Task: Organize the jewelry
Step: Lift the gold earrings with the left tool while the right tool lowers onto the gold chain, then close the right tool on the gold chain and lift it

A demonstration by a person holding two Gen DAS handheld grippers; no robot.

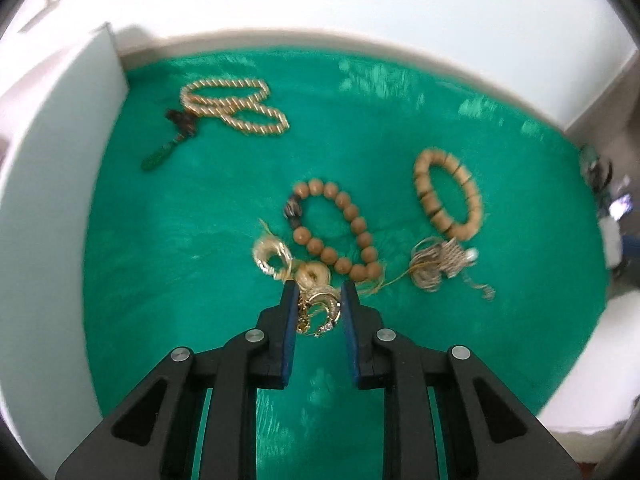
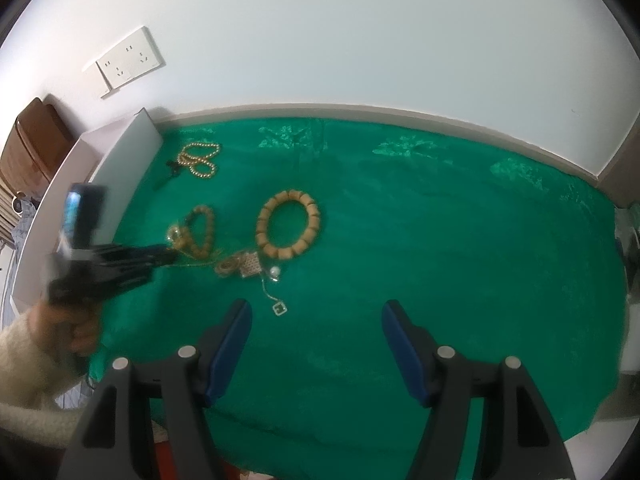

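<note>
Upper left on the shiny green cloth (image 1: pixel 168 240) lies a twisted gold rope necklace (image 1: pixel 236 108). At centre, the left gripper (image 1: pixel 318 300) jaws pinch glittering gold rings (image 1: pixel 320 312), beside round wooden beads (image 1: pixel 336 232). The right gripper (image 2: pixel 316 316) gapes empty.

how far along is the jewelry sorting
Early. Nothing looks sorted: the pale bead necklace, round-bead bracelet and flat-bead bracelet lie loose on the green cloth. In hand: left claw closing around gold rings. Right claw open, empty.
</note>
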